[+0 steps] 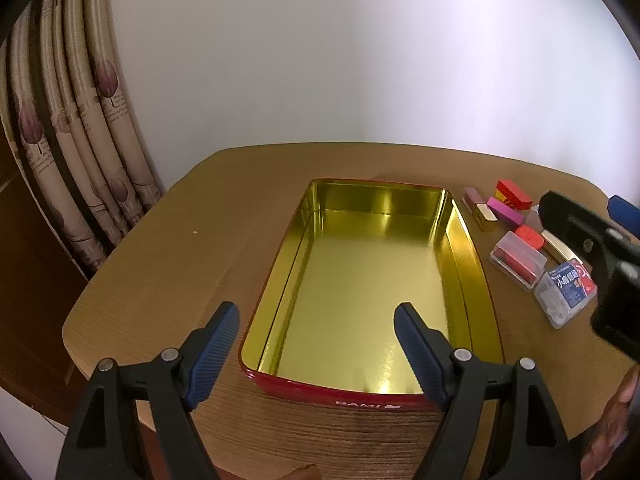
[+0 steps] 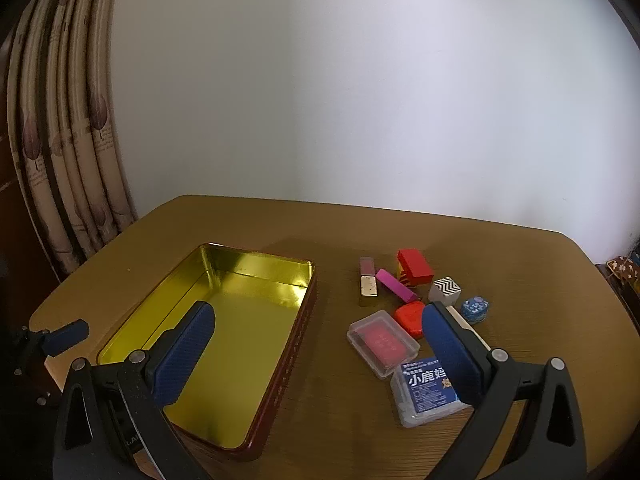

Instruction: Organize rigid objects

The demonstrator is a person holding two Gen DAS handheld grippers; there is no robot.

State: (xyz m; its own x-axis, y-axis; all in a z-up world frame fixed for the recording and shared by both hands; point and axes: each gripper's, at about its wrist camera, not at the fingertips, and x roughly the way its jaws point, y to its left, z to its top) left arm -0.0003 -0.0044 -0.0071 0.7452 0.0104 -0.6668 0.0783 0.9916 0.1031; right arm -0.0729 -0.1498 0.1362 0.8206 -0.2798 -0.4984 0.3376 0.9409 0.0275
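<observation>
Left gripper (image 1: 317, 322) is spread wide with nothing between its blue ribbed pads, hovering right over the near end of the red rectangular metal tin with the shiny gold inside (image 1: 372, 256). The tin lies open on the tan wooden table (image 1: 168, 240) just ahead of those fingers, long side running away from them.

Right gripper (image 2: 318, 330) is also released and holding nothing. The tin (image 2: 224, 320) is ahead and to its left, behind the left pad, and the pile of small stuff is ahead to its right: a clear flat case with a red insert (image 2: 382, 342) just inside the right pad, and a clear box with a blue printed label (image 2: 426, 390) partly hidden behind that pad. Further out there's a red rounded piece (image 2: 408, 316), a magenta bar (image 2: 394, 285), a gold and pink lipstick-shaped tube (image 2: 367, 280), a red block (image 2: 416, 266), a black-and-white zigzag cube (image 2: 446, 289) and a small blue patterned cube (image 2: 475, 308). Patterned beige curtains (image 2: 60, 160) hang far left.
</observation>
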